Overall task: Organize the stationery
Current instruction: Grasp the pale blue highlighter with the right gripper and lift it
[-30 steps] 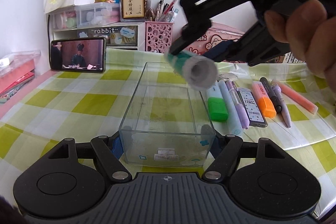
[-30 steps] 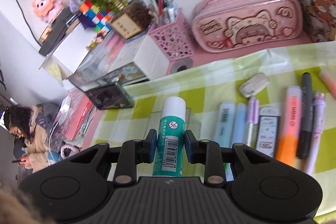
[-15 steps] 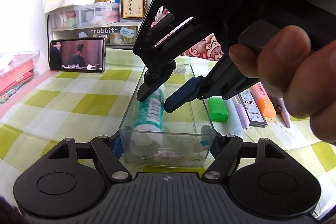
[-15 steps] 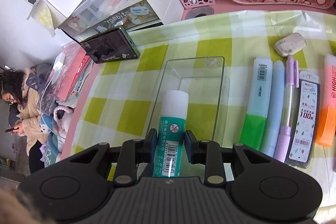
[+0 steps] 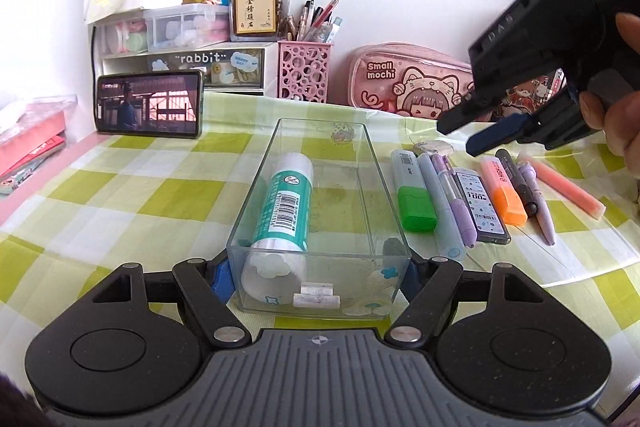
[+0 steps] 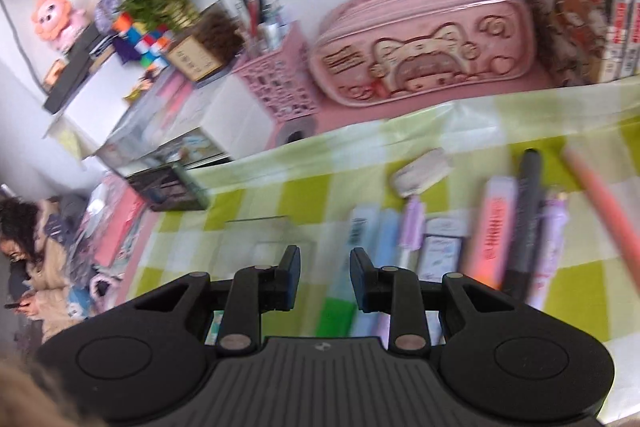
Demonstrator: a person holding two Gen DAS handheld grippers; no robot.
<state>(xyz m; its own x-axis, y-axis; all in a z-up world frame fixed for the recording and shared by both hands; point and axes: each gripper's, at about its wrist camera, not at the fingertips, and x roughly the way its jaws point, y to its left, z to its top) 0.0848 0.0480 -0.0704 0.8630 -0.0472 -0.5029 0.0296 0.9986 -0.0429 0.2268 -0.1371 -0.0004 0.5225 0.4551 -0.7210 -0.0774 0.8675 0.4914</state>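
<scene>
Clear plastic bin [image 5: 372, 163], clamped by the left gripper [image 5: 318, 275], holds one glue stick [image 5: 286, 203]; right gripper [image 6: 324, 273], jaws apart and empty, hovers over the pens [image 5: 452, 203] left to sort.

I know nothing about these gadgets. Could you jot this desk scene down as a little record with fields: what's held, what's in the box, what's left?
Left gripper: clamped on the near end of the clear box
Right gripper: open, holding nothing, above the pens
In the box: one glue stick, lying flat along its left wall
Waiting outside: row of highlighters and pens on the checked cloth, right of the box
Behind: pink pencil case
</scene>
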